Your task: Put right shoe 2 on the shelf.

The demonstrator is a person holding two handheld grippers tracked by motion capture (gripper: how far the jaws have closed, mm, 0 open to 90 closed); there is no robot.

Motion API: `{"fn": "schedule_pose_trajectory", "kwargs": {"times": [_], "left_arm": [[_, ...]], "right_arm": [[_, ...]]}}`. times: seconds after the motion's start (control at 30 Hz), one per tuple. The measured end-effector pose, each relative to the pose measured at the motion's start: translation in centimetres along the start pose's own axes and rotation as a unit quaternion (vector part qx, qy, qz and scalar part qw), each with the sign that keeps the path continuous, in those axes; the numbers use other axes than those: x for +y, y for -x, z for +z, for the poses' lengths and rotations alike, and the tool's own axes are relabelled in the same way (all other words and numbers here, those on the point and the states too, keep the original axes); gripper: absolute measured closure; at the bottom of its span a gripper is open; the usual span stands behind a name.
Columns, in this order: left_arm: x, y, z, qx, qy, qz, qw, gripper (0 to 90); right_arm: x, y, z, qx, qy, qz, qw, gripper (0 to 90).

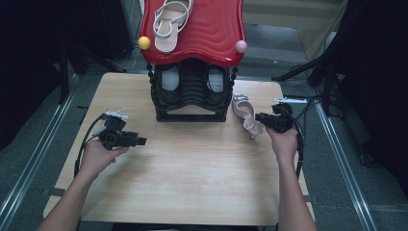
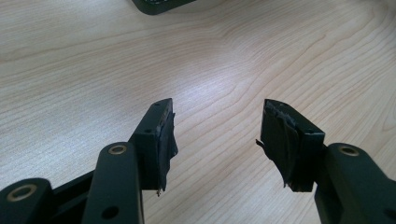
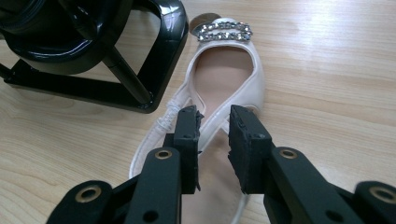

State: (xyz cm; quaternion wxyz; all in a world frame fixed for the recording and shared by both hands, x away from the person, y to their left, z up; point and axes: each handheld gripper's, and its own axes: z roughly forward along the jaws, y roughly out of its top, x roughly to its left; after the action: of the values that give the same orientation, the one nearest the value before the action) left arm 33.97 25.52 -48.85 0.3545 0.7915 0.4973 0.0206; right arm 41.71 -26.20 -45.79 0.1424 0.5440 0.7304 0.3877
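Note:
A pale pink heeled shoe (image 1: 246,113) with a rhinestone buckle lies on the wooden table just right of the black shoe rack (image 1: 191,96). My right gripper (image 1: 260,118) hovers at the shoe's heel end. In the right gripper view the shoe (image 3: 229,70) lies ahead, and the gripper (image 3: 215,126) has its jaws a little apart with the side strap running between them; the pads do not press on it. My left gripper (image 1: 140,141) is left of the rack, over bare table. In the left gripper view it (image 2: 217,126) stands wide open with nothing between its jaws.
The rack has a red wavy top (image 1: 211,29) with a white strappy sandal (image 1: 169,21) on it, and a yellow ball (image 1: 144,43) and a pink ball (image 1: 240,46) at its front corners. Two shoes (image 1: 169,83) sit on its lower shelf. The rack's base (image 3: 154,60) is close to the right gripper.

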Motion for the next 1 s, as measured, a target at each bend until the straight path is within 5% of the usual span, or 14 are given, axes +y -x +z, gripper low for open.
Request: {"fn": "schedule_pose_trajectory", "kwargs": {"times": [0.23,0.53,0.8,1.0], "left_arm": [[0.0,0.2,-0.4,0.001,0.003,0.003,1.0000,44.1],[-0.1,0.0,-0.5,0.007,0.002,0.004,1.0000,44.0],[-0.1,0.0,-0.5,0.002,0.006,-0.001,1.0000,44.0],[0.0,0.2,-0.5,-0.003,0.006,0.000,1.0000,44.0]], "right_arm": [[0.6,-1.0,1.0,0.002,-0.010,-0.013,0.9999,73.8],[2.1,-0.5,1.8,0.024,0.001,0.013,0.9996,73.2],[2.9,-2.1,3.4,0.003,-0.024,-0.014,0.9996,72.4],[2.7,-2.6,5.4,0.003,-0.036,-0.008,0.9993,72.6]]}}
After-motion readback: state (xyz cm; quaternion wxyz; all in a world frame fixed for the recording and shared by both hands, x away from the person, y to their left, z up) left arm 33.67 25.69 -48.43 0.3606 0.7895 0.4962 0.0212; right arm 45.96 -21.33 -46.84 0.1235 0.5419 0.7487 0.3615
